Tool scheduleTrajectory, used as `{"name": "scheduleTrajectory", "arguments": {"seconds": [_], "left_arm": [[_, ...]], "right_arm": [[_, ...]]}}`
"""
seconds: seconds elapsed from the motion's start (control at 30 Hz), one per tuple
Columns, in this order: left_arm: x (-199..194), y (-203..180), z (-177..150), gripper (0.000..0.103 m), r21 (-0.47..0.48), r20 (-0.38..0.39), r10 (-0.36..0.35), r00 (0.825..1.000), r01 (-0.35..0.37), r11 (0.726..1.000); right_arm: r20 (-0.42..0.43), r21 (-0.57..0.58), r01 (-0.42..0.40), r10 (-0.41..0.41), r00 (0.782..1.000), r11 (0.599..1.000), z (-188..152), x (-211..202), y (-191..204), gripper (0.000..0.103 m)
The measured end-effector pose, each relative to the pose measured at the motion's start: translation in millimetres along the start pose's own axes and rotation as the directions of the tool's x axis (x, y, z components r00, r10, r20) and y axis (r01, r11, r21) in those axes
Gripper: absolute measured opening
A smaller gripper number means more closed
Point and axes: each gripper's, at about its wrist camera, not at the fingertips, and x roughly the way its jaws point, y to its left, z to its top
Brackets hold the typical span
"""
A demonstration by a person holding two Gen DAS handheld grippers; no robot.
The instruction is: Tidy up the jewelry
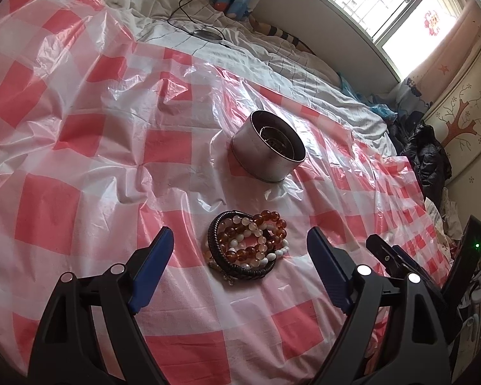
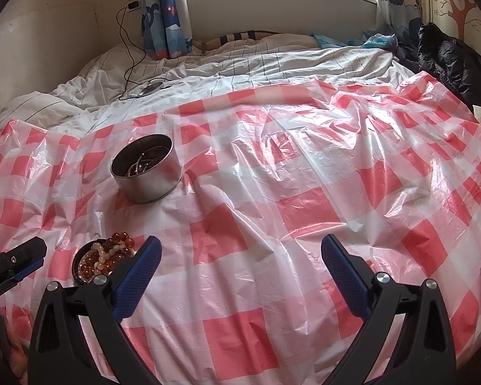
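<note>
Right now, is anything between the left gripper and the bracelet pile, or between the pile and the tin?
Nothing visible. The open left gripper frames the bracelet pile; only bare checkered plastic sheet separates the pile from the metal tin.

No legible text anywhere.

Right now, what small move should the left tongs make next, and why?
Probably lower the left tongs onto the bracelets: they are open, the pile lies loose between their tips, and the tin beyond already holds jewelry. The right tongs hang open over bare cloth.
</note>
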Motion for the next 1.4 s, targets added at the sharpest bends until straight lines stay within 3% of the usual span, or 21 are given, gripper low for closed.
{"name": "scheduleTrajectory", "arguments": {"seconds": [0.37,0.7,0.87,0.93,1.03,1.17,1.4], "left_arm": [[2,-4,-1,0.082,0.020,-0.006,0.014,1.000,-0.013,1.000],[4,-12,0,0.082,0.176,-0.017,0.066,0.998,-0.062,0.982],[18,-16,2,0.082,0.240,-0.019,0.147,0.989,-0.138,0.961],[14,-12,9,0.082,0.220,0.024,0.163,0.986,-0.164,0.962],[8,8,21,0.081,0.120,0.054,0.143,0.988,-0.148,0.982],[14,28,27,0.081,0.065,0.000,0.138,0.990,-0.137,0.988],[39,6,11,0.081,0.266,-0.094,0.206,0.974,-0.175,0.948]], "right_arm": [[-0.006,0.007,0.002,-0.002,1.000,1.000,0,0,-4,0.096],[0.024,0.041,-0.061,0.060,0.998,0.997,0,-7,-9,0.096],[0.022,0.091,-0.115,0.114,0.993,0.989,1,-6,-19,0.096],[0.022,0.105,-0.154,0.152,0.988,0.983,1,-6,-22,0.096],[0.004,0.075,-0.227,0.228,0.974,0.971,2,-2,-14,0.096],[-0.052,-0.034,-0.246,0.244,0.968,0.969,0,4,13,0.096],[-0.092,-0.118,-0.231,0.221,0.971,0.966,-5,10,31,0.096]]}}
